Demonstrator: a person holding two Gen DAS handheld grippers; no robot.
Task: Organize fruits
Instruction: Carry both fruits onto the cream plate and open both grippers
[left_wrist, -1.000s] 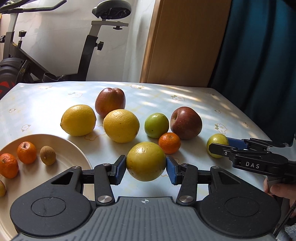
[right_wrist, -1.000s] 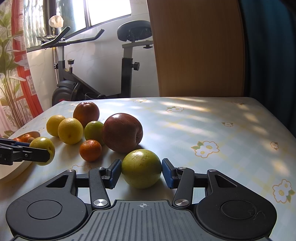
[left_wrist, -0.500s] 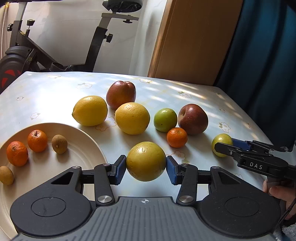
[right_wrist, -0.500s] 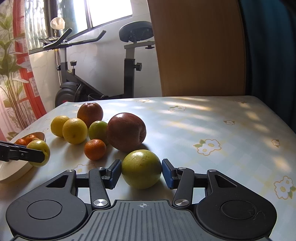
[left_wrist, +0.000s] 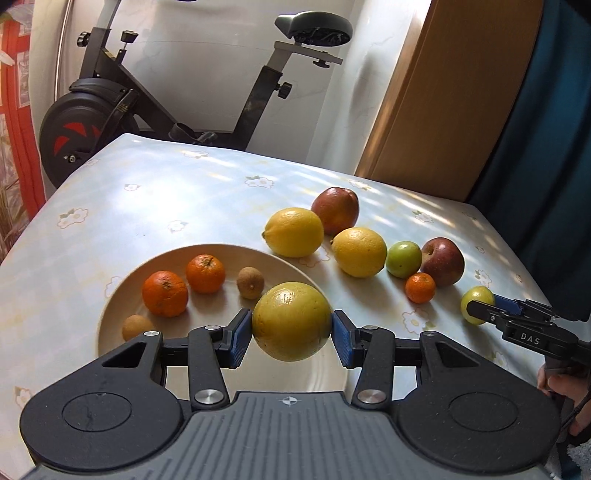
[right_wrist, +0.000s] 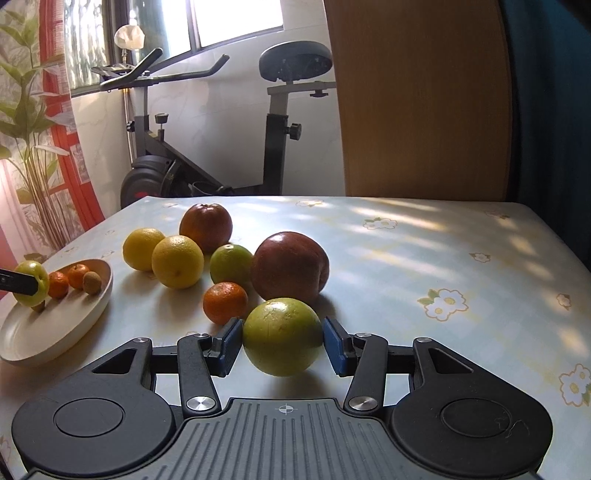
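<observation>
My left gripper (left_wrist: 291, 332) is shut on a yellow-green fruit (left_wrist: 291, 320) and holds it above the near right part of the cream plate (left_wrist: 110, 317). The plate holds two tangerines (left_wrist: 165, 293) and two small brown fruits (left_wrist: 250, 282). My right gripper (right_wrist: 282, 345) is shut on a green fruit (right_wrist: 282, 336) held just above the table, in front of a red apple (right_wrist: 290, 271). It also shows in the left wrist view (left_wrist: 476, 305). Two lemons (left_wrist: 294, 232), a second red apple (left_wrist: 335, 211), a small green fruit (left_wrist: 403, 259) and a tangerine (left_wrist: 420, 288) lie on the table.
The table (left_wrist: 166, 192) has a pale flowered cloth. An exercise bike (left_wrist: 110, 110) stands behind its far left edge, a wooden panel (right_wrist: 421, 99) and a dark curtain (left_wrist: 546, 129) behind the far right. The plate lies at the table's left in the right wrist view (right_wrist: 22, 339).
My left gripper has carried its fruit leftward, from over the table to over the plate. My right gripper has lifted its green fruit slightly off the table.
</observation>
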